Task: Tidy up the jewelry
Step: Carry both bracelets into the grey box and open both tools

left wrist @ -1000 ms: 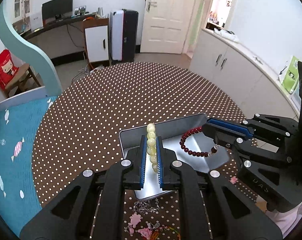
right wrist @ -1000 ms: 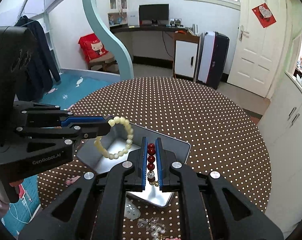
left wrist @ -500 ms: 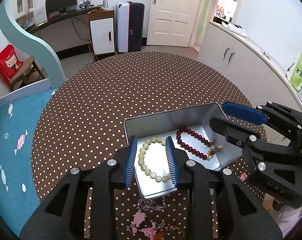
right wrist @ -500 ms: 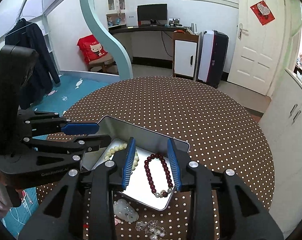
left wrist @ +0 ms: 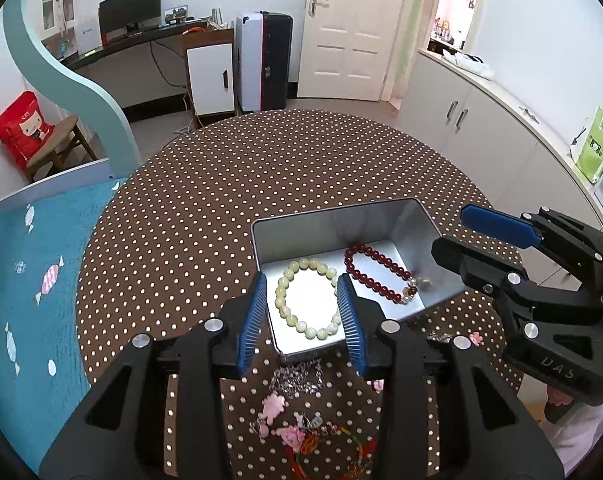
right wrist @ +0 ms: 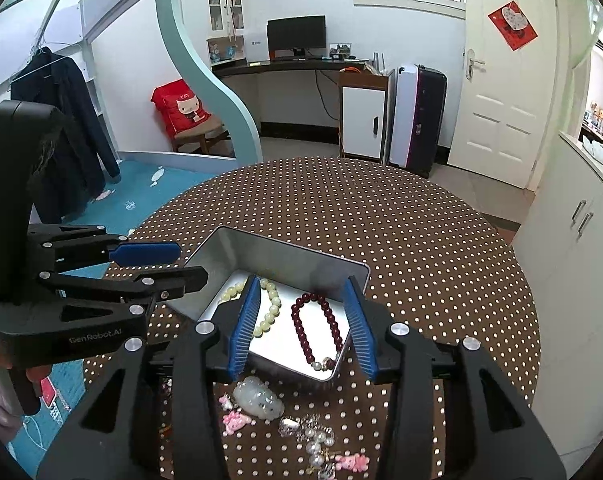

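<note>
Metal tin (left wrist: 333, 220) sits on the round polka-dot table (left wrist: 261, 168), lid off, rectangular, shiny walls. Inside lie 2 bead bracelets, flat on the tin floor, side by side and apart. Cream bracelet (left wrist: 307, 298) takes the left half in the left wrist view; dark red bracelet (left wrist: 375, 274) takes the right half, with a few pale and gold beads at its near end. In the right wrist view the same pair shows: cream bracelet (right wrist: 267, 312) partly hidden behind a blue finger pad, dark red bracelet (right wrist: 315, 330) in full.

Left gripper (left wrist: 301, 320) hangs over the near edge of the tin, fingers spread wide, nothing between them — the cream bracelet lies framed in the gap below. Right gripper (right wrist: 301, 324) likewise spread wide and empty, hovering above the tin's near corner with the red bracelet in its gap. Each gripper also shows from the side in the other's camera: right gripper (left wrist: 453, 232) at the tin's right wall, left gripper (right wrist: 181, 264) at its left wall, both with fingers parted.

On the table just in front of the tin — a loose scatter: silver chain (left wrist: 297, 376), pink charms (left wrist: 273, 404), a red-green cord (left wrist: 333, 444). The right wrist view adds a pale jade pendant (right wrist: 259, 400) touching or nearly touching the tin's edge, and a pearl cluster (right wrist: 315, 444).

Beyond the table: a teal rug (left wrist: 29, 280), a white door (left wrist: 353, 32), white cabinets (left wrist: 461, 120).
</note>
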